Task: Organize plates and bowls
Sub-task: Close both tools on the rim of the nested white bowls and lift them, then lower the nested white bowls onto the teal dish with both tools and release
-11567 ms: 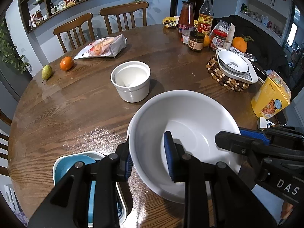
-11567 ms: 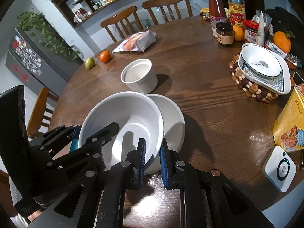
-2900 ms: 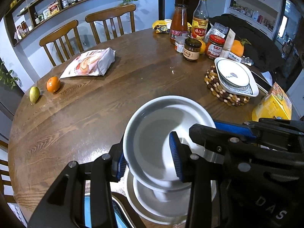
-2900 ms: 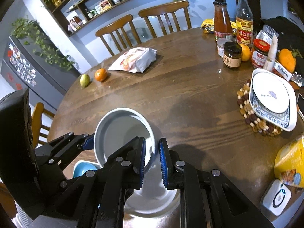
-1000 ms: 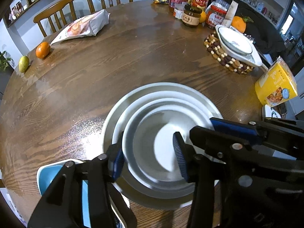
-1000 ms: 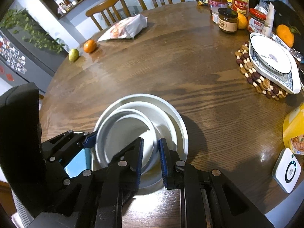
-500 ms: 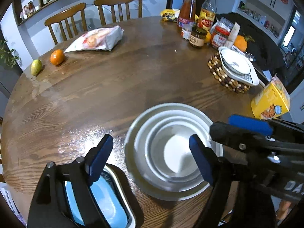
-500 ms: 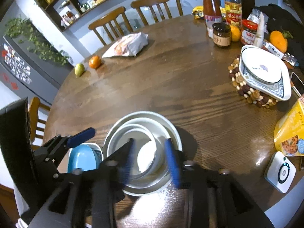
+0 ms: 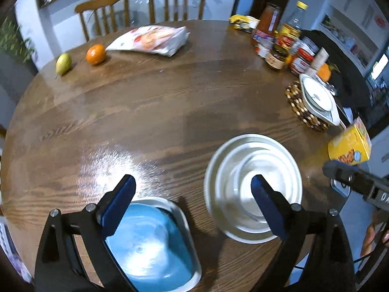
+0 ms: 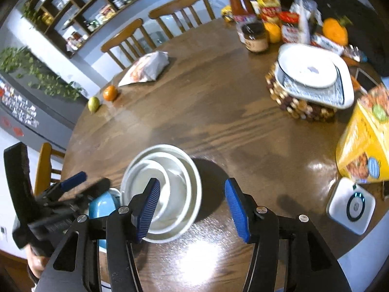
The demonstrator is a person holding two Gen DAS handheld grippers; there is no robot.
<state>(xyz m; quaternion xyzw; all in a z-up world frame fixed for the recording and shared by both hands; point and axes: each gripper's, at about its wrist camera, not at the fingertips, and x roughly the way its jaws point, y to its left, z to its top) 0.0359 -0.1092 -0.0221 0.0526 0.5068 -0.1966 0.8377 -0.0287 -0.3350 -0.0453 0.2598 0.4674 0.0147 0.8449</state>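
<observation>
A stack of white bowls [image 9: 252,185] [image 10: 167,189] rests nested on the round wooden table [image 9: 170,112], free of both grippers. My left gripper [image 9: 192,202] hangs above the table with its jaws opening wide; nothing sits between the blue pads [image 9: 116,202]. To the left of the stack lies a blue dish [image 9: 145,245] [image 10: 103,205] in a white square tray. My right gripper [image 10: 193,206] is pulled back above the stack's near edge, jaws still opening and empty. A white plate [image 10: 307,69] lies on a patterned square dish at the right.
A beaded trivet [image 9: 306,112] carries the patterned dish. Jars and bottles [image 9: 279,46] crowd the far right. A yellow box [image 10: 364,146], a white square device [image 10: 352,206], a snack bag [image 9: 148,40], an orange [image 9: 96,53] and a green fruit [image 9: 63,63] lie around. Chairs [image 9: 138,4] stand behind.
Both grippers let go of the small white bowl, now nested in the stack, opened wide and drew back and upward. The left view has shifted toward the blue dish.
</observation>
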